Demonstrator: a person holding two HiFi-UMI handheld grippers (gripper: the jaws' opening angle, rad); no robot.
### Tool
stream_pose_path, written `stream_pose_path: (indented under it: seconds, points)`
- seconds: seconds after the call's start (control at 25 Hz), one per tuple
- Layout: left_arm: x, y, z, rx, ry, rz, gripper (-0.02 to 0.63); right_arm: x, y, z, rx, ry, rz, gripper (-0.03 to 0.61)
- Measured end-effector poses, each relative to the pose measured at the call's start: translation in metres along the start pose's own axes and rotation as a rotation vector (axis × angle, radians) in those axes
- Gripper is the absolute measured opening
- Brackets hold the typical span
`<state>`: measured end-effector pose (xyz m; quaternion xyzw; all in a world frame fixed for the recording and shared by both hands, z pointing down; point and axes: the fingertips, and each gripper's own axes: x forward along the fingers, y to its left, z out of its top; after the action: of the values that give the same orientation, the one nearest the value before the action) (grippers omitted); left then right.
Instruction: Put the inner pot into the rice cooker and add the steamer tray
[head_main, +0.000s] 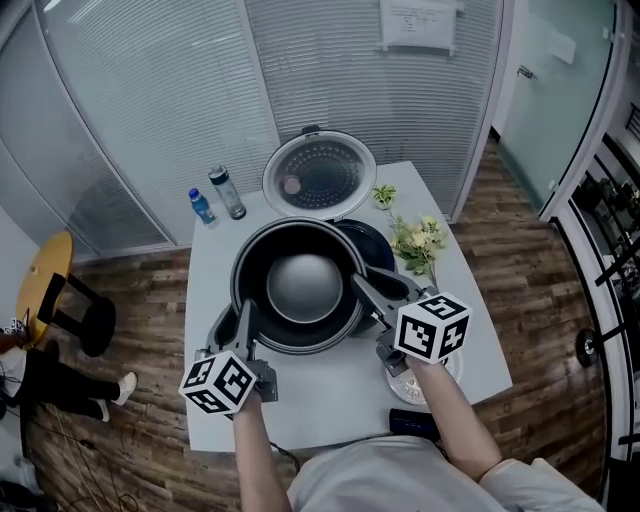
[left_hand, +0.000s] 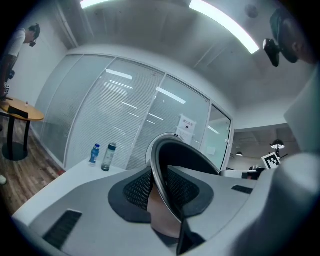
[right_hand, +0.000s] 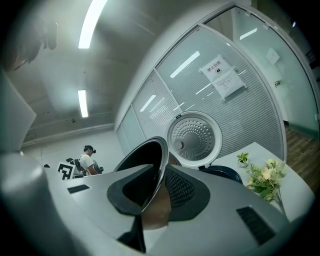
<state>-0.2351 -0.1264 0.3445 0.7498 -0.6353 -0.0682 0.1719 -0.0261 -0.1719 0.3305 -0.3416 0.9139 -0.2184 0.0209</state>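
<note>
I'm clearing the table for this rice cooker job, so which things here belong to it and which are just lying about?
Part of the job:
- inner pot, gripped at its rim by the left tool and the right tool
- rice cooker, its lid open

Just lying about:
- blue bottle
- grey bottle
- flowers
- small green sprig

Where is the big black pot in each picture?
Head view: the inner pot is in the centre.
Left gripper view: the pot is low in the middle, rim pinched in the jaws.
Right gripper view: the pot is low, left of middle, rim pinched in the jaws.
Shared landmark: the paper notice behind it.
</note>
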Motion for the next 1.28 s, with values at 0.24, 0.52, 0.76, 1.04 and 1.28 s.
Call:
stream_pose_path:
  seconds: [0.24,0.52,0.76,1.04,1.28]
  points:
    - [0.027,-0.004,0.001,-0.005,0.002,-0.048,0.092,0.002,-0.015,0.012,-0.013,-0.025,-0.043,0.084]
    - [0.052,-0.009,-0.001,-0.009,0.014,-0.087,0.092,0.003,-0.033,0.017,-0.015,-0.032,-0.089,0.084]
    - [0.074,-0.013,-0.001,-0.01,0.025,-0.112,0.092,0.006,-0.049,0.022,-0.007,-0.038,-0.117,0.084]
    - [0.092,-0.014,-0.008,-0.023,0.043,-0.132,0.092,0.009,-0.064,0.022,0.005,-0.034,-0.141,0.084]
    - [0.101,-0.014,-0.017,-0.027,0.059,-0.147,0.092,0.01,-0.074,0.016,0.013,-0.028,-0.161,0.084]
